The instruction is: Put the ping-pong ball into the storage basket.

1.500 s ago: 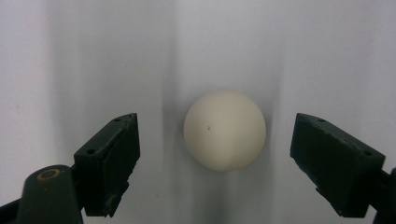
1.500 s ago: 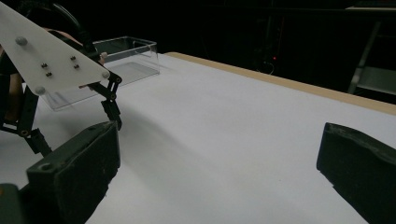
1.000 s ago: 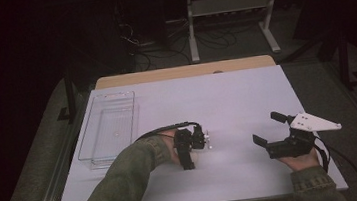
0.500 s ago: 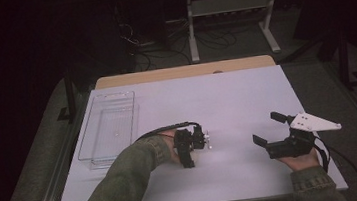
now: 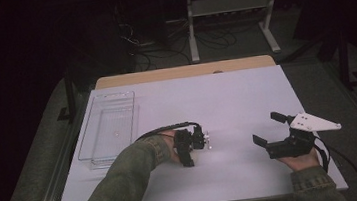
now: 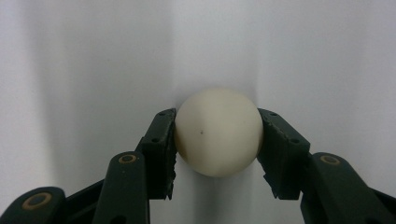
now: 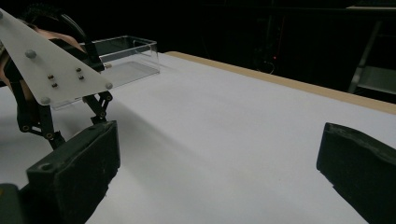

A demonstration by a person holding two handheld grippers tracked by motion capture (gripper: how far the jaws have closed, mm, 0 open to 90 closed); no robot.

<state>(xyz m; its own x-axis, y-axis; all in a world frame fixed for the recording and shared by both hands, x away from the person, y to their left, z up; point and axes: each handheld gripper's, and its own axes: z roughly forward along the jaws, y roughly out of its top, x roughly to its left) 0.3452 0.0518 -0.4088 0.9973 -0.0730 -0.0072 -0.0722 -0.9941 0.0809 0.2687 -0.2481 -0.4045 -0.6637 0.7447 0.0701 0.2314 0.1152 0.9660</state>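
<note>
White tabletop (image 5: pixel 227 100), dark room behind. Clear plastic tray (image 5: pixel 111 125) left of left gripper (image 6: pixel 217 140), whose jaws have just been closing and now pinch a cream ball (image 6: pixel 218 132) at their tips, on the surface. Right gripper (image 5: pixel 270 131): jaws wide, nothing between them.

We have our left forearm in its green sleeve (image 5: pixel 120 187) reaching in from the bottom edge toward the middle, with the left gripper (image 5: pixel 202 140) pointing down. Its jaws have just been closing, and now they press from both sides on something between them, as the left gripper view (image 6: pixel 217 140) shows. Our right hand (image 5: pixel 301 160) sits low at the right, holding the right gripper (image 5: pixel 269 128) level and aimed leftward, its jaws spread wide with a bare gap between them (image 7: pixel 219 172)
</note>
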